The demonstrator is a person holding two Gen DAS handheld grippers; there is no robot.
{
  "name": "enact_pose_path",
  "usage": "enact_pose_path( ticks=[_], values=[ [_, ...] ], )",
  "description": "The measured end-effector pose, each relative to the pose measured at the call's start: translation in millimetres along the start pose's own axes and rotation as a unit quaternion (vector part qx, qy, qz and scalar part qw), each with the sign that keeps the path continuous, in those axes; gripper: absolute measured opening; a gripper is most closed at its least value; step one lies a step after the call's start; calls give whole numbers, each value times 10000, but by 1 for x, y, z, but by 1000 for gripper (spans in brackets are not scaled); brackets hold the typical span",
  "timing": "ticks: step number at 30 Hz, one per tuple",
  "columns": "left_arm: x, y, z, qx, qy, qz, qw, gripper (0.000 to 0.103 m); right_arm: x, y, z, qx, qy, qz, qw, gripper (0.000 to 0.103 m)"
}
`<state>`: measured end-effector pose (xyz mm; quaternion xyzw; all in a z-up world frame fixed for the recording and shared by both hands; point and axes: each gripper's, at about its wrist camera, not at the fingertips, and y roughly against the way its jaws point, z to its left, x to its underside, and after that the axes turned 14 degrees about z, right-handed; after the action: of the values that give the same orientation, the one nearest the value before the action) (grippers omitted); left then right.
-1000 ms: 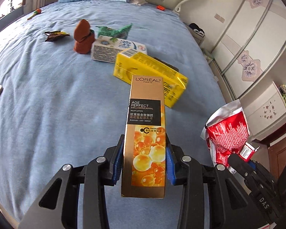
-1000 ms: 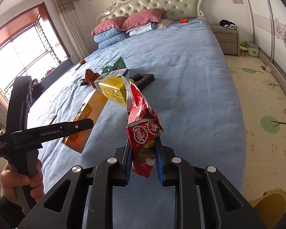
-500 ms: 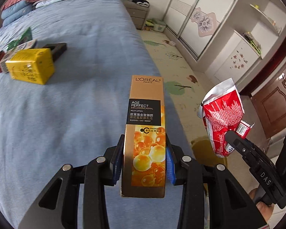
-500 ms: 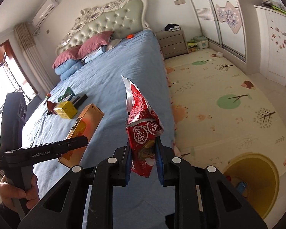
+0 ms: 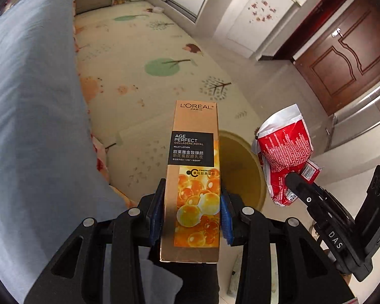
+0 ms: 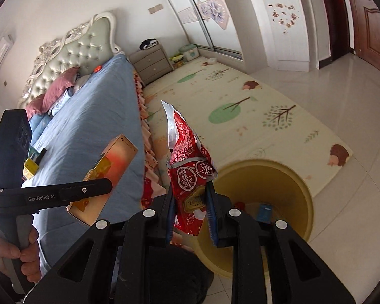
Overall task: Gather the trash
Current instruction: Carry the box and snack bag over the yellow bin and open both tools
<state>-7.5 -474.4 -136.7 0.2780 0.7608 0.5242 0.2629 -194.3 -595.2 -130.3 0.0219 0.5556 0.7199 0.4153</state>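
The tall gold cardboard lotion box (image 5: 193, 177) was clamped in the left tongs (image 5: 192, 217); the crumpled red foil snack bag (image 6: 190, 185) in the right tongs (image 6: 190, 217). Both hung near the round yellow plastic bin (image 6: 299, 185) on the floor. Transport step; next: centre over the bin, release.

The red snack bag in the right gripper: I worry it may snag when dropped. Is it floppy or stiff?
Probably floppy: the red snack bag is creased and pinched flat between the fingers. Likely light, since its torn top stands up unsupported. It may flutter rather than fall straight into the yellow bin.
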Motion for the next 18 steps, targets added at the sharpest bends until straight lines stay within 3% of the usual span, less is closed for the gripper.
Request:
enact_pose_path(
  ticks=[5, 13, 14, 15, 17, 18],
  values=[
    [-19, -50, -29, 86, -207, 605, 9979, 38, 6, -9, -38, 147, -363, 84, 9992, 22],
    [-47, -98, -55, 203, -536, 1192, 9912, 38, -7, -28, -76, 257, -684, 218, 9971, 25],
    [-48, -102, -57, 242, -609, 1281, 9896, 45, -7, -30, -80, 234, -718, 282, 9967, 31],
    [-49, -104, -58, 251, -669, 1344, 9883, 66, -9, -32, -82, 230, -738, 322, 9965, 39],
    [-47, -107, -61, -8, -746, 1340, 9882, 95, -10, -31, -85, 354, -778, 254, 9960, 49],
    [-45, -109, -64, -234, -815, 1324, 9876, 95, -10, -30, -86, 386, -782, 252, 9959, 50]
  ],
)
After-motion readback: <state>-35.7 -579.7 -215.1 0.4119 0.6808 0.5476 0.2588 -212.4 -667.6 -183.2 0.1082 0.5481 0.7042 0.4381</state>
